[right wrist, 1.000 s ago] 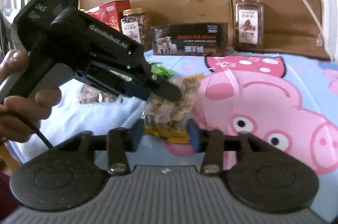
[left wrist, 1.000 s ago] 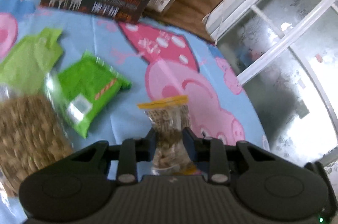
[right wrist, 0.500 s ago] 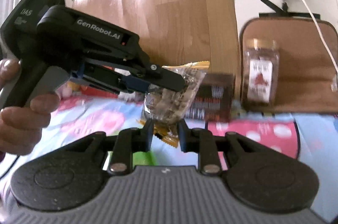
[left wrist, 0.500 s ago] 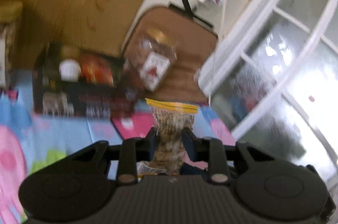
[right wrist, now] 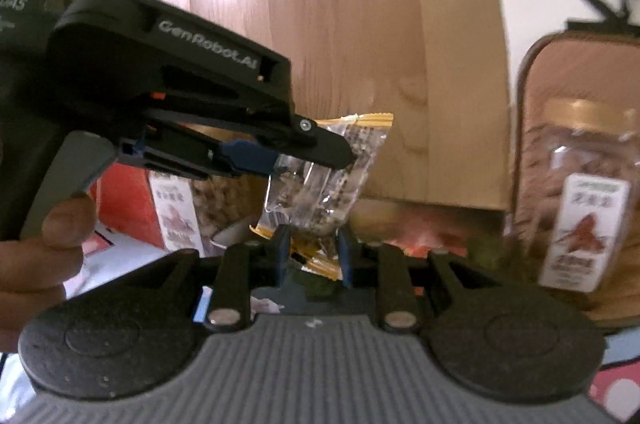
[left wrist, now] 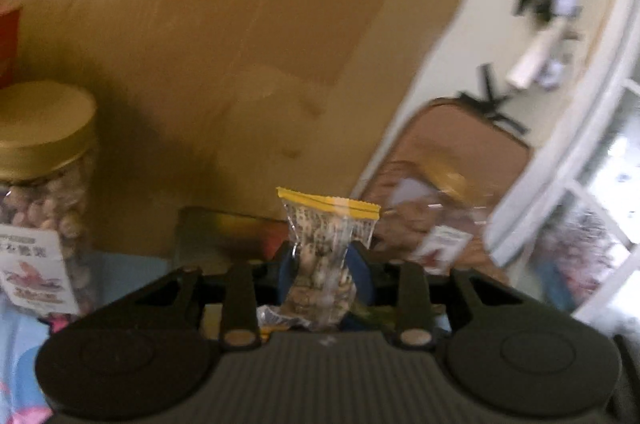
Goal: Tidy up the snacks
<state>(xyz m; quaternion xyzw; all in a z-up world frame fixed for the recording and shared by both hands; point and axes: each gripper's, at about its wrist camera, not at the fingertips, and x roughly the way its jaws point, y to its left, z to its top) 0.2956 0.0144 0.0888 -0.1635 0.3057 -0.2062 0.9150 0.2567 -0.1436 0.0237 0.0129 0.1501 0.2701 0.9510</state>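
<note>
A small clear packet of nuts with yellow sealed ends (left wrist: 328, 220) is held up in the air between both grippers. My left gripper (left wrist: 322, 260) pinches its middle, with the top seal standing above the blue pads; its jaws are opening slightly. In the right wrist view the left gripper (right wrist: 320, 161) comes in from the left in a person's hand (right wrist: 48, 248) and clamps the packet (right wrist: 320, 199) from the side. My right gripper (right wrist: 312, 248) pinches the packet's lower yellow end, its jaws also easing open.
A gold-lidded jar of nuts (left wrist: 40, 183) stands at the left by a red box (right wrist: 124, 203). A second labelled jar (right wrist: 580, 207) stands at the right before a brown case. A dark box (left wrist: 224, 232) lies between them, with a cardboard sheet (left wrist: 240, 23) behind. The pink-and-blue tablecloth (right wrist: 616, 384) lies below.
Both grippers have risen off the tablecloth with the packet and moved toward the jars at the back. The right gripper's jaws have narrowed onto the packet's lower end.
</note>
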